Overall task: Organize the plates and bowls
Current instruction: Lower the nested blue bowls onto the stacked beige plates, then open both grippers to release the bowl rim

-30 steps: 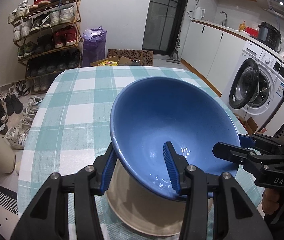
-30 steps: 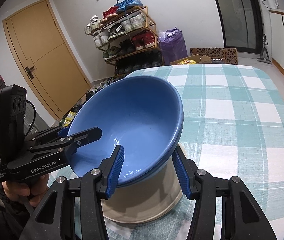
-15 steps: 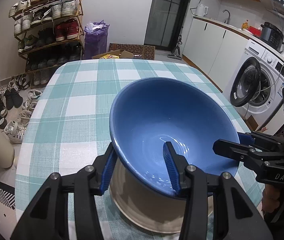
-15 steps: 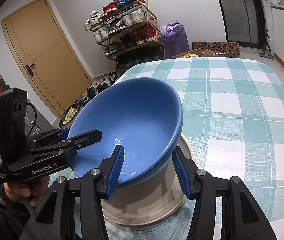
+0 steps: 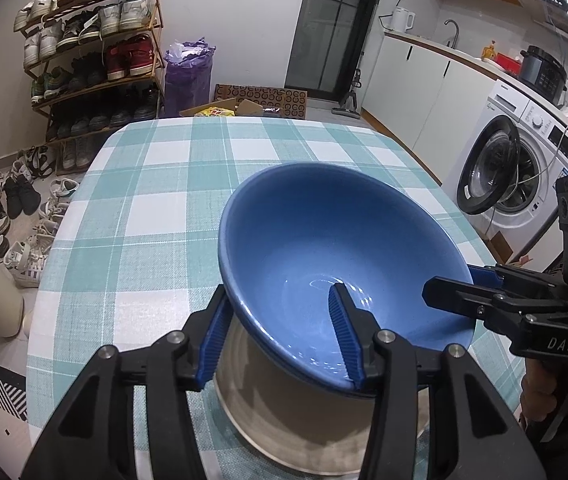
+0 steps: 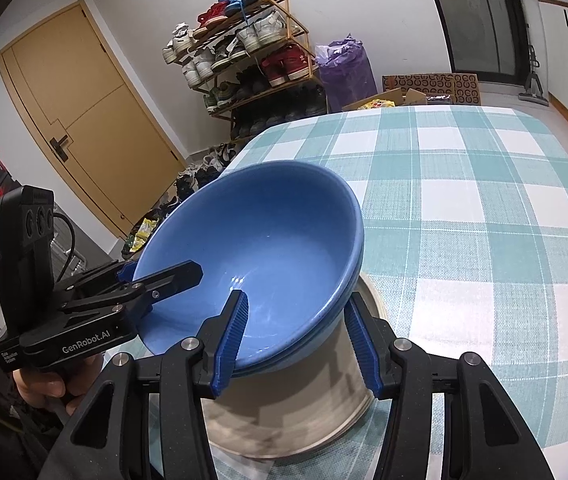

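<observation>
Bowl (image 5: 336, 256) tilted, mouth up, above plate (image 5: 284, 432).

Left gripper (image 5: 282, 332) black with ribbed blue pads, silver screws, right gripper (image 6: 298, 338) alike, white "GenRobot.AI" and "DAS" lettering, bare fingers (image 6: 46, 386)

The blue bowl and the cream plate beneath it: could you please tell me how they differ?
The blue bowl is deep and glossy blue; the cream plate is shallow and off-white. The bowl is tilted and gripped at opposite rims by the left gripper and right gripper; the plate lies flat on the checked tablecloth, touched by neither. Both are round.
</observation>
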{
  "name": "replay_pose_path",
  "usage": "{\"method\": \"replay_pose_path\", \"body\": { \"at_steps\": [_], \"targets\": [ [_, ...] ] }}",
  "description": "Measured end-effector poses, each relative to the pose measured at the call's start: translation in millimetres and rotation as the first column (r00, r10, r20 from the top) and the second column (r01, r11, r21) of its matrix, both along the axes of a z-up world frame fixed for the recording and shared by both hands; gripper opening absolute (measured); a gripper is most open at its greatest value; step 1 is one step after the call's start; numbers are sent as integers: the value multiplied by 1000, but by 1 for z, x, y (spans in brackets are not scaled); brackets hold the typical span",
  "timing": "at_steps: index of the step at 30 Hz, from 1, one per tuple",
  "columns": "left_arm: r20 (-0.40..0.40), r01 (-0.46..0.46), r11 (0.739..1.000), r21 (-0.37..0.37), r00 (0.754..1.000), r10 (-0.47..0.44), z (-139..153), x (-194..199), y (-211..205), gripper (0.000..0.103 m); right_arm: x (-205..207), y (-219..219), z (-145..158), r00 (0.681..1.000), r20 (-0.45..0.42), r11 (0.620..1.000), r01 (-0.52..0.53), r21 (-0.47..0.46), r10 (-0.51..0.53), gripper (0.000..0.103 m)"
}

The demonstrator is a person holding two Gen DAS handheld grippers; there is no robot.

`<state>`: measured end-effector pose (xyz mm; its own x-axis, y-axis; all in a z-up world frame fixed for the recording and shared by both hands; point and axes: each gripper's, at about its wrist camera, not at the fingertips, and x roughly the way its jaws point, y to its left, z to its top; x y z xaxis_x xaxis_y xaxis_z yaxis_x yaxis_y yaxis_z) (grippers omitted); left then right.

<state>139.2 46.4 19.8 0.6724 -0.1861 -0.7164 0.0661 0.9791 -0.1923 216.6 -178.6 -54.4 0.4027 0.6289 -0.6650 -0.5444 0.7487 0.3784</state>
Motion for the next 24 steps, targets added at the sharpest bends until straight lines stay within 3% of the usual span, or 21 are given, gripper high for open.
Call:
{"method": "replay_pose_path", "body": {
  "at_steps": [5, 7, 10, 14, 18, 20, 24],
  "targets": [
    [-2, 8, 1000, 13, 1000, -8, 1, 0, -1, 52, 2, -1, 1, 1000, -9, 1000, -3, 4, 3, 51],
    [2, 7, 1000, 22, 1000, -7, 1, -1, -1, 63, 1, -1, 1, 1000, -2, 1000, -7, -4, 7, 51],
    [0, -4, 1000, 23, 1000, 4, 3, -2, 2, 67, -1, 0, 3, 1000, 16, 1000, -16, -18, 16, 54],
    [26, -30, 999, 34, 999, 29, 9, -7, 7, 77, -5, -2, 8, 997, 70, 999, -19, -44, 22, 67],
    [63, -40, 998, 47, 997, 37, 14, -16, 11, 78, -8, -5, 14, 995, 94, 999, -42, -32, 45, 82],
    [95, -60, 996, 64, 994, 53, 18, -22, 14, 82, -12, -5, 18, 991, 117, 998, -57, -34, 61, 83],
    [154, -110, 991, 80, 983, 97, 22, -33, 22, 95, -21, -5, 21, 981, 170, 995, -92, -31, 95, 97]
  ]
}}
